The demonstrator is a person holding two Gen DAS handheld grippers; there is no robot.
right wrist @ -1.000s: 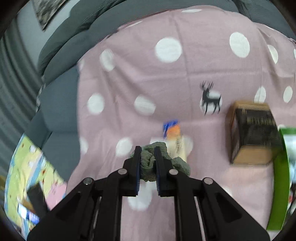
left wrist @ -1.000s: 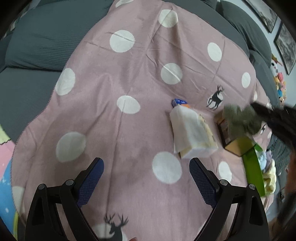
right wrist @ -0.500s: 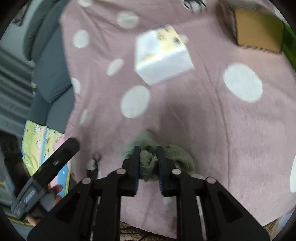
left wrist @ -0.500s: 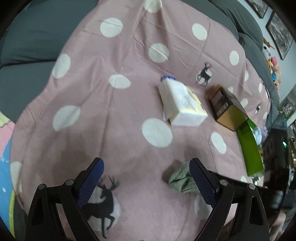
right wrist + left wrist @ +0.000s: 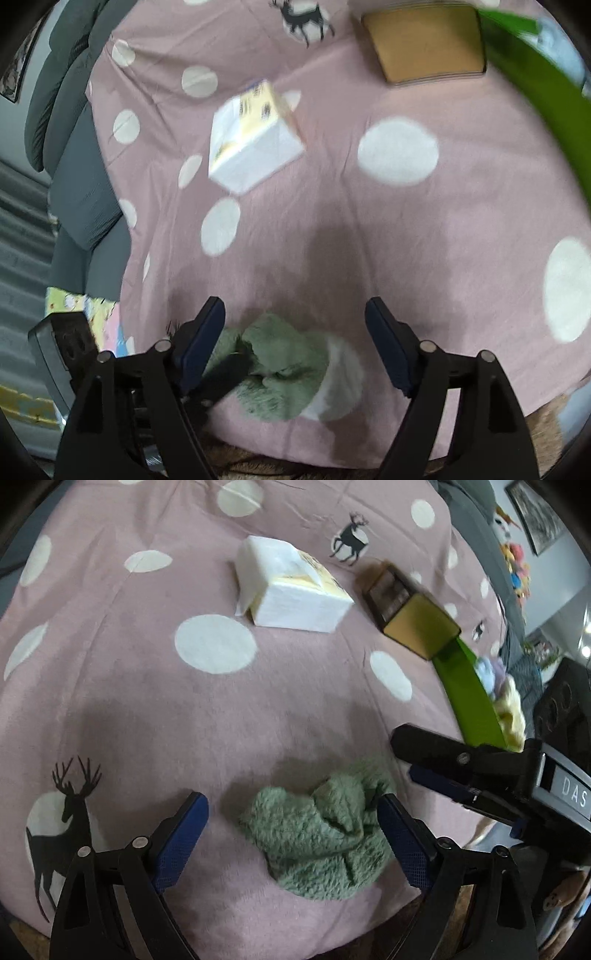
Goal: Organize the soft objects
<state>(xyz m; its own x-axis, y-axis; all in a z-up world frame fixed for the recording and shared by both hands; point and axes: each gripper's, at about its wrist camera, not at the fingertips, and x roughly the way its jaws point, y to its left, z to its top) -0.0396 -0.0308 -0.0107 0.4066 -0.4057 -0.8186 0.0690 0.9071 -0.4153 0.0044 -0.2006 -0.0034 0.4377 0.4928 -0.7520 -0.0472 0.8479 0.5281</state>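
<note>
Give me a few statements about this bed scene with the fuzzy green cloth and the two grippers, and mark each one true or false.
1. The green fuzzy cloth lies crumpled on the pink polka-dot blanket. True.
2. The right gripper is clamped shut on the cloth. False: its jaws have just been opening and stand apart, with the cloth lying loose between them.
3. The left gripper is open, its fingers on either side of the cloth. True.
4. The white tissue pack sits inside the green bin. False: it lies on the blanket, apart from the bin.
5. The brown box lies between the tissue pack and the green bin. True.
</note>
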